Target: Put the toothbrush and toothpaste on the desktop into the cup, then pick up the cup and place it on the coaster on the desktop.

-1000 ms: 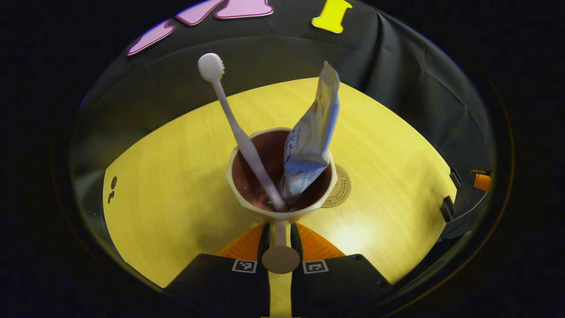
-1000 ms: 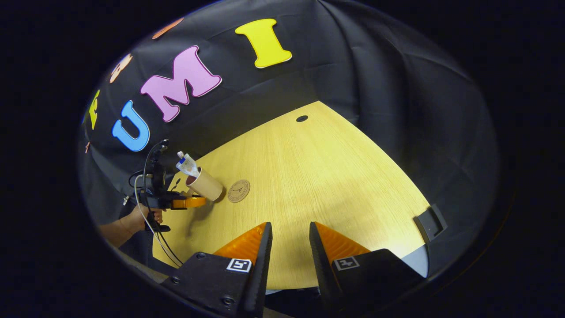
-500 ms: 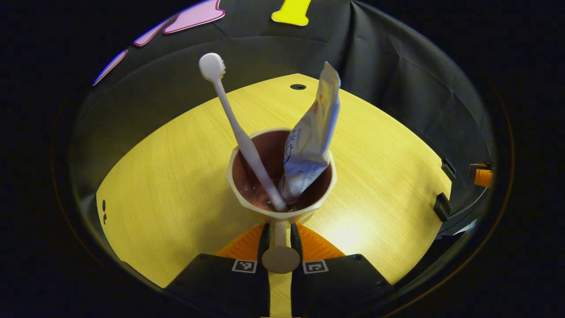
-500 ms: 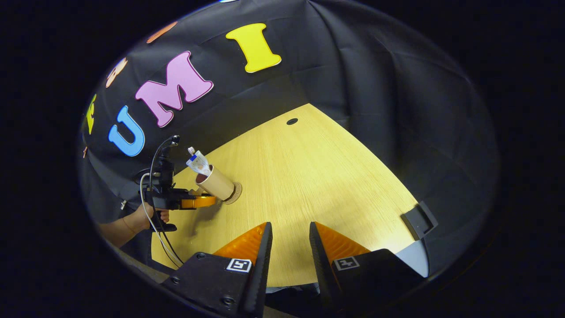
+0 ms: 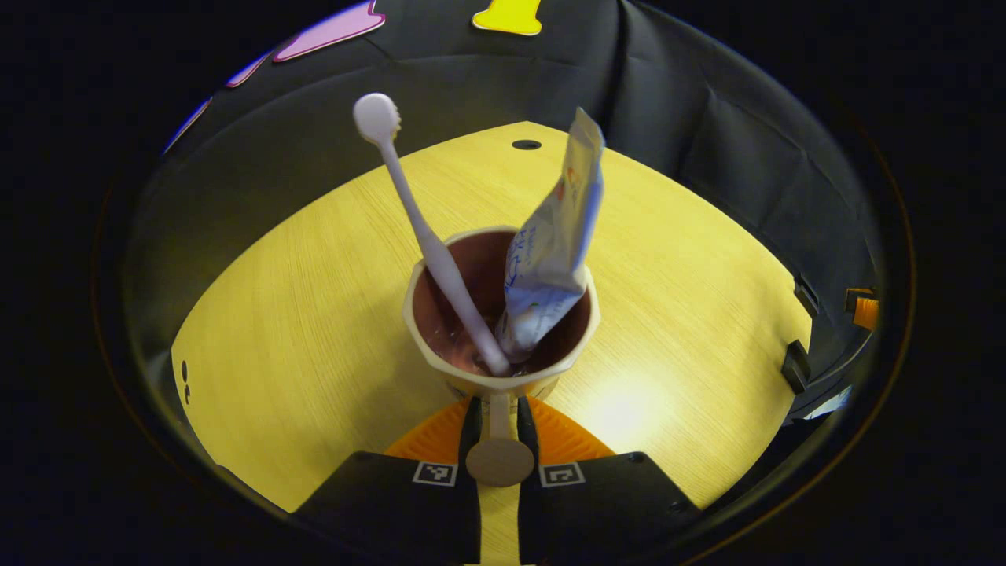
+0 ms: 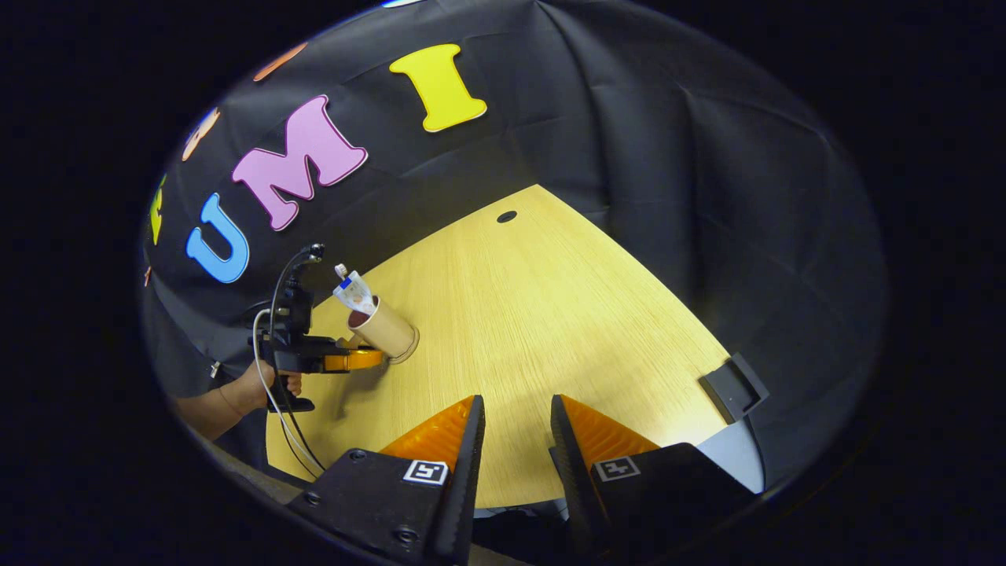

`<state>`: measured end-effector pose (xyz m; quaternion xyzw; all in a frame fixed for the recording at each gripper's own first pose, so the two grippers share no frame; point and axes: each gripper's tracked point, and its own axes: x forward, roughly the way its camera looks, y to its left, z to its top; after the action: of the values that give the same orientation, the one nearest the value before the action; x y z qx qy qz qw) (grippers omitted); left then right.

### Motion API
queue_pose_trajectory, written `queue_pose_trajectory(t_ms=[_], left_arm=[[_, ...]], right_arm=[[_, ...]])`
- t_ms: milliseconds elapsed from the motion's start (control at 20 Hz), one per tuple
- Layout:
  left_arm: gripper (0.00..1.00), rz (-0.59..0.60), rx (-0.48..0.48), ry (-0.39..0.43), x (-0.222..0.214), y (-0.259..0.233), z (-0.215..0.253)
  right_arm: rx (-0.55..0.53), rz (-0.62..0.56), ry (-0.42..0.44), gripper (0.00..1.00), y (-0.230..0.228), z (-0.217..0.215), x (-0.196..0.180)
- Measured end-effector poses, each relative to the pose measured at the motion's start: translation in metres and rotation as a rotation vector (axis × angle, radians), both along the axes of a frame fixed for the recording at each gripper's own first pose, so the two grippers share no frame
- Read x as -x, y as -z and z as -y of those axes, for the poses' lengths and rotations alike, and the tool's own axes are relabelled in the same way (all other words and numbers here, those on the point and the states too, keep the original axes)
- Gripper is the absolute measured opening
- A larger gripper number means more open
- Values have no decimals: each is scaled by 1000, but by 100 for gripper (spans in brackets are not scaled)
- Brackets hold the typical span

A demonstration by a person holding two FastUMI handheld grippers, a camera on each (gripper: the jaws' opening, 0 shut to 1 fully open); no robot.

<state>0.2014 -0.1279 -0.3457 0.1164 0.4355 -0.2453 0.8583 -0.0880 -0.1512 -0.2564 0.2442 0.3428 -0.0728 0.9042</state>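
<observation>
In the left gripper view, the left gripper [image 5: 497, 413] was clamped on the handle [image 5: 498, 410] of the cup [image 5: 471, 376], both orange fingers pressed against that narrow cream strip, with the handle's round end just in front of the camera. The cup sat straight ahead of the fingers, its dark inside facing the camera. The toothbrush [image 5: 420, 236] stood in it, leaning up and to the left of the tool with its head well above the rim. The toothpaste [image 5: 554, 251] stood beside it on the right, leaning the other way, its flat crimped end uppermost. The wooden desktop [image 5: 299, 314] spread out beyond and to both sides of the cup. In the right gripper view, the right gripper [image 6: 515, 428] held nothing, its two fingers apart with bare desktop [image 6: 550, 314] showing in the gap between them. Far off to its left, a hand [image 6: 263, 389] held the left gripper [image 6: 346, 360] against the cup [image 6: 387, 330], which stood on the coaster [image 6: 409, 350] or just above it; which of the two could not be told. The toothpaste [image 6: 354, 292] stuck out of the cup's top.
</observation>
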Motion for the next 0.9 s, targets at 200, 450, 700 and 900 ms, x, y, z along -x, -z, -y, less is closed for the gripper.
queue_pose_trajectory(t_ms=[200,450,700,900], left_arm=[[32,-6,-8,-5,4,3,-2],[51,10,-11,1,5,-4,-5],[84,35,6,-12,14,-21,-15],[88,107,49,-69,31,-52,-35]], right_arm=[[-2,-4,5,52,0,1,1],[-6,-3,-2,52,-4,-5,-2],[-15,9,-25,52,-11,-18,-8],[-13,21,-92,52,-16,-44,-20]])
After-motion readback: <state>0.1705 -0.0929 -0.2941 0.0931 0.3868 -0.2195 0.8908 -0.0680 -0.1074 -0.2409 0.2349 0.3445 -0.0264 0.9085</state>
